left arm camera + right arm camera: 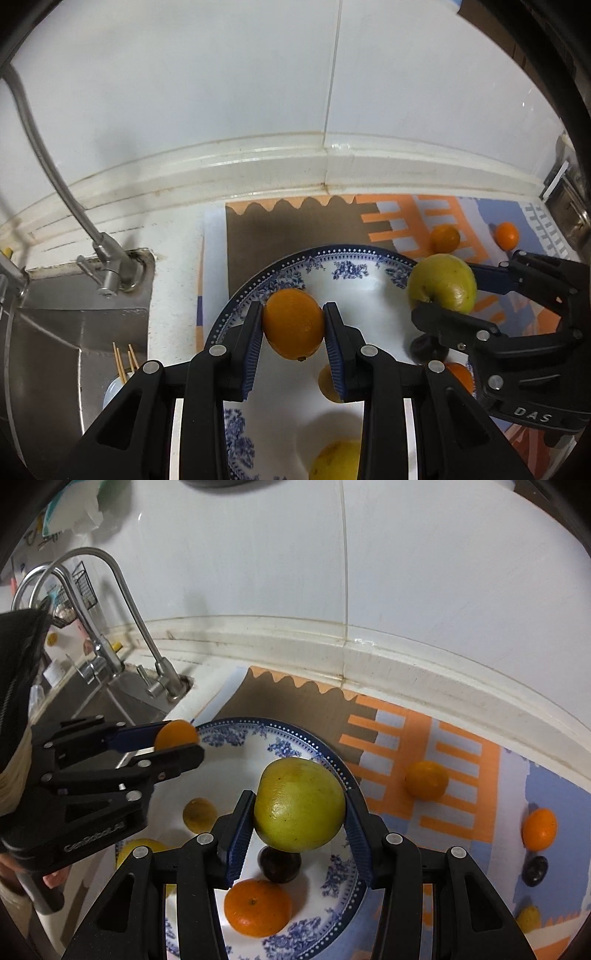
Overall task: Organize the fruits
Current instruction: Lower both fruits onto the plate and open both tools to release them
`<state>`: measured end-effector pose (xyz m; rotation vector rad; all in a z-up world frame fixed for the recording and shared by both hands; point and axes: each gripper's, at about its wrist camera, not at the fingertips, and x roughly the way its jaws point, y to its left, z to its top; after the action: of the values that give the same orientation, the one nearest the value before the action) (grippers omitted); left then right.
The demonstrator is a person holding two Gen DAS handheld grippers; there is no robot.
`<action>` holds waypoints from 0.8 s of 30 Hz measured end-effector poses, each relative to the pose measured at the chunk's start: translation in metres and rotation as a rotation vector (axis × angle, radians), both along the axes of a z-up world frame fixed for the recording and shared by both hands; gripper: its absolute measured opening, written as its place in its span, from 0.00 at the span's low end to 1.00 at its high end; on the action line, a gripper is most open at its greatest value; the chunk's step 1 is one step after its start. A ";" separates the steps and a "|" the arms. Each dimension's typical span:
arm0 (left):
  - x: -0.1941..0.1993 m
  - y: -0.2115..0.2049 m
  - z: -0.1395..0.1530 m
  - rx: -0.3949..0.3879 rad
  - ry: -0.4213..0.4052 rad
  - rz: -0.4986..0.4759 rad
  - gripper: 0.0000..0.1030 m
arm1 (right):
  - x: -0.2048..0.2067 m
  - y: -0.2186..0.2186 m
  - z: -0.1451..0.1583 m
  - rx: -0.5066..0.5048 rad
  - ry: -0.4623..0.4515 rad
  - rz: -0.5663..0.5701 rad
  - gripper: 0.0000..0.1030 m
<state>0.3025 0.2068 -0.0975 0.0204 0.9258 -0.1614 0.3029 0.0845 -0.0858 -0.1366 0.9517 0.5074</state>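
A blue-and-white patterned plate (369, 291) (240, 768) lies on a patterned mat. My left gripper (293, 317) (177, 738) is shut on a small orange (293, 325) (175, 734) above the plate's left part. Over the plate's right side, my right gripper (301, 812) (454, 288) is shut on a green-yellow apple (299, 805) (441, 282). On the plate lie an orange (256, 908), a dark plum (279, 866), a small brownish-yellow fruit (199, 814) (328, 384) and a yellow fruit (336, 461). Two more oranges (426, 779) (539, 829) rest on the mat to the right.
A steel sink (48, 347) with taps (107, 273) (162, 679) sits left of the plate. White tiled wall and ledge (325, 155) run behind. A dark plum (535, 871) and a small yellow fruit (528, 917) lie on the mat's right. A holder with wooden sticks (123, 363) stands by the sink.
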 end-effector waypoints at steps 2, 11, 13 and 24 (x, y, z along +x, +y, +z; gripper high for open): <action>0.002 -0.002 -0.004 -0.001 0.015 -0.009 0.31 | 0.002 0.000 -0.002 -0.001 0.006 0.003 0.47; -0.011 -0.003 0.003 0.052 -0.024 -0.012 0.49 | 0.000 -0.004 0.012 0.026 -0.042 0.002 0.52; -0.018 -0.004 0.010 0.071 -0.044 -0.003 0.52 | -0.004 -0.008 0.019 0.026 -0.069 -0.012 0.52; -0.073 -0.019 0.069 0.037 -0.225 0.052 0.57 | -0.046 -0.042 0.057 0.049 -0.197 -0.102 0.54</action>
<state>0.2293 0.1882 -0.0286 0.0475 0.7043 -0.0914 0.2569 0.0426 -0.0283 -0.0918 0.7490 0.4147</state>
